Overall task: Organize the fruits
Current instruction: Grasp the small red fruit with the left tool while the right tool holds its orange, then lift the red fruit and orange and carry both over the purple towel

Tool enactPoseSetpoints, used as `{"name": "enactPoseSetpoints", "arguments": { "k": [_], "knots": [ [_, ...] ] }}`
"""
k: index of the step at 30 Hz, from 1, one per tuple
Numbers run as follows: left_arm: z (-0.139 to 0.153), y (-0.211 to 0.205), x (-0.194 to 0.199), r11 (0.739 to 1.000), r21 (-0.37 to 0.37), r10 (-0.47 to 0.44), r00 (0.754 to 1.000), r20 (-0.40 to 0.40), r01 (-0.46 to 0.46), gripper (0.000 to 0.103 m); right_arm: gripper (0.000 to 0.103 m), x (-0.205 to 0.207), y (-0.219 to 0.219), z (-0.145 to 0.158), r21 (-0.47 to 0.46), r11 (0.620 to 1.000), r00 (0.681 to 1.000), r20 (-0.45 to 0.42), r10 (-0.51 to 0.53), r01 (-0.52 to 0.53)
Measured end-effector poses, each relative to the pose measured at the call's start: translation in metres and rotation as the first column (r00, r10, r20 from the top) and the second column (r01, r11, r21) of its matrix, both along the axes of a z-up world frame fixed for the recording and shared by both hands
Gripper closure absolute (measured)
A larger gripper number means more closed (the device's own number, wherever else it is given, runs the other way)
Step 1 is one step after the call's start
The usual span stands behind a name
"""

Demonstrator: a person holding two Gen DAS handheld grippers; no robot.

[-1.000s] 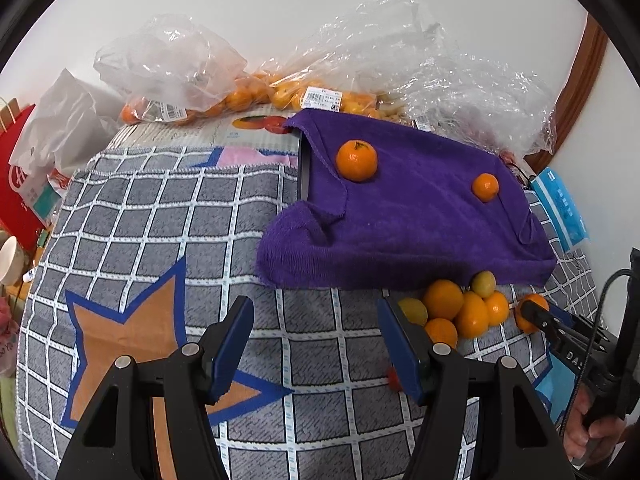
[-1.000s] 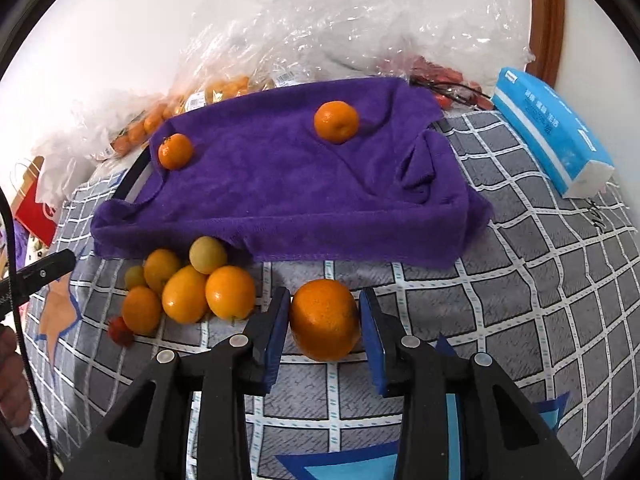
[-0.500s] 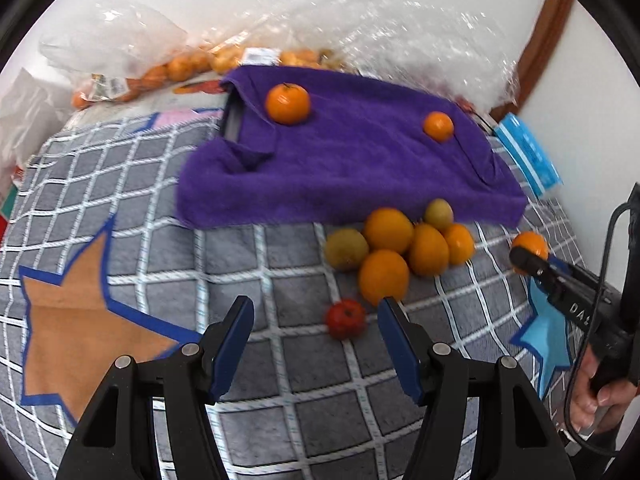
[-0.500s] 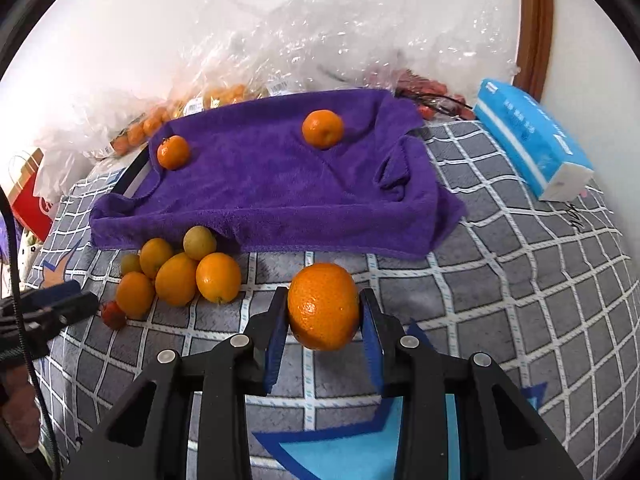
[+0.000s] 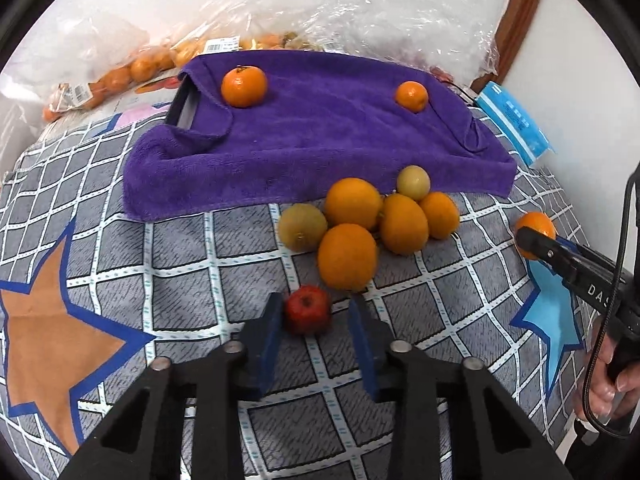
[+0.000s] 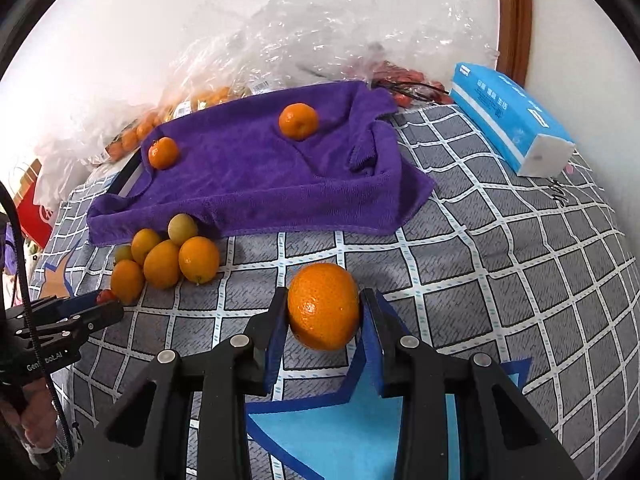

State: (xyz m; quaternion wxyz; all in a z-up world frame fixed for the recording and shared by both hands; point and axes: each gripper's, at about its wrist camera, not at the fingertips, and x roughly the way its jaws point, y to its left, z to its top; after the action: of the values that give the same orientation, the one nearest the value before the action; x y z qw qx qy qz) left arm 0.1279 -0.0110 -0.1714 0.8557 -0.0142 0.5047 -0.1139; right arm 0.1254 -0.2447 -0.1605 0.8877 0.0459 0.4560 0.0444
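The left tongs (image 5: 315,299) are closing around a small red fruit (image 5: 307,309) that sits on the checked cloth (image 5: 200,252) over the tabletop. One blue pad (image 5: 269,332) is right against the fruit, and a little gap shows between the fruit and the other pad, so the fruit is not squeezed yet. The right tongs (image 6: 325,294) are clenched on a big orange (image 6: 323,306), with a blue pad pressed on each side of it. A hand (image 5: 612,384) holds the handle of the right tongs at the edge of the left view. Just past the red fruit is a little pile of fruit (image 5: 360,224), mostly orange with two that are more yellow-green, all touching each other. The pile lies right by the front edge of a purple towel (image 5: 320,136). On the towel are two small oranges, well apart, one near its left end (image 5: 244,86) and one near its right end (image 5: 411,96). Behind the towel, by the wall, are clear plastic bags (image 5: 132,68) with more small oranges in them. A blue tissue pack (image 6: 508,116) lies on the cloth to the right of the towel. The cloth has an orange star (image 5: 52,320) and a light blue star (image 6: 360,420) on it.
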Motion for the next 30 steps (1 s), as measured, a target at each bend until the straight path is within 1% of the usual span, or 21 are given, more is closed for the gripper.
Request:
{"name": "enactPoseSetpoints", "arguments": {
  "k": [2, 4, 10, 15, 20, 23, 30],
  "knots": [
    [0.000, -0.002, 0.000, 1.000, 0.013, -0.002, 1.000, 0.003, 0.002, 0.079, 0.068, 0.001, 0.000, 0.001, 0.003, 1.000, 1.000, 0.000, 0.001, -0.001],
    [0.000, -0.002, 0.000, 1.000, 0.012, -0.001, 1.000, 0.001, 0.001, 0.080, 0.068, 0.002, 0.002, 0.002, 0.000, 1.000, 1.000, 0.001, 0.005, -0.005],
    [0.003, 0.010, -0.002, 0.999, -0.016, 0.028, 1.000, -0.014, -0.028, 0.080, 0.068, 0.001, 0.007, 0.017, -0.002, 1.000, 1.000, 0.024, 0.006, -0.006],
    [0.014, 0.026, -0.009, 0.997, -0.035, 0.076, 0.997, 0.002, -0.075, 0.080, 0.068, -0.007, 0.013, 0.030, -0.011, 1.000, 0.999, 0.051, 0.009, -0.009],
    [0.030, 0.039, -0.013, 0.992, -0.055, 0.118, 0.993, 0.025, -0.117, 0.080, 0.068, -0.011, 0.015, 0.044, -0.008, 1.000, 0.998, 0.063, 0.019, -0.019],
    [0.041, 0.046, -0.013, 0.989, -0.071, 0.133, 0.990, 0.038, -0.130, 0.080, 0.068, -0.008, 0.015, 0.055, 0.012, 1.000, 0.997, 0.071, 0.010, -0.011],
    [0.079, 0.059, -0.012, 0.985, -0.084, 0.158, 0.983, 0.097, -0.150, 0.080, 0.068, -0.003, 0.023, 0.082, 0.017, 1.000, 0.994, 0.112, 0.003, -0.005]
  ]
}}
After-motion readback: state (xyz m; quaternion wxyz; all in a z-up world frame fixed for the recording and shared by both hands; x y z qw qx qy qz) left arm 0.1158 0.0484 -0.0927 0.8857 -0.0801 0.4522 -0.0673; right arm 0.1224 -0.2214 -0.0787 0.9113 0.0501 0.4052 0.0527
